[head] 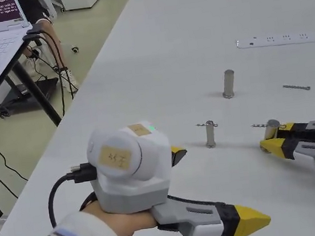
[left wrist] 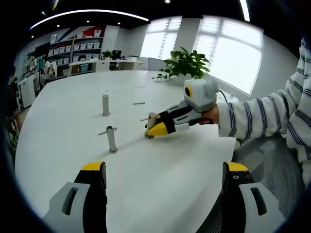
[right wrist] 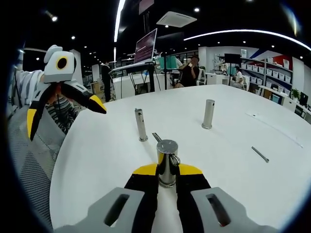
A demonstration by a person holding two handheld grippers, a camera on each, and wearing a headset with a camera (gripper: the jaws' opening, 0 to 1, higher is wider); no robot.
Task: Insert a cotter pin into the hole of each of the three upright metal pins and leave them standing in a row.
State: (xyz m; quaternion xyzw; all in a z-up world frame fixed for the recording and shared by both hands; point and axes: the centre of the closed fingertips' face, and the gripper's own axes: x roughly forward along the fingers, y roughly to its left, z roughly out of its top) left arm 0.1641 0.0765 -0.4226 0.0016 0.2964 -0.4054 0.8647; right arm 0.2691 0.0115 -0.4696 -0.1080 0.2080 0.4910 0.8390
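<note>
got the right gripper [right wrist: 167, 171] clamped on the nearest metal pin [right wrist: 167, 150], right between the jaw tips, with a cotter pin [head: 257, 125] already through its hole. can see the second metal pin [right wrist: 141, 124] just ahead and left of those jaws, with a second cotter pin [head: 207, 125] through it. then the third metal pin [right wrist: 208, 114] further ahead and a bit right, no cotter in it as far as can tell. also a loose cotter pin [right wrist: 260, 154] lying flat on the table [head: 140, 68], off to the right of the jaws. got the left gripper [left wrist: 163, 194] hanging back, jaws wide apart, holding nothing.

looks like two down, one to go. next, probably: let go of the clamped pin without tipping it, pick the loose cotter pin up by its head, line it up with the bare pin's hole. expect a fiddly pick, being thin and flat on a smooth top.
</note>
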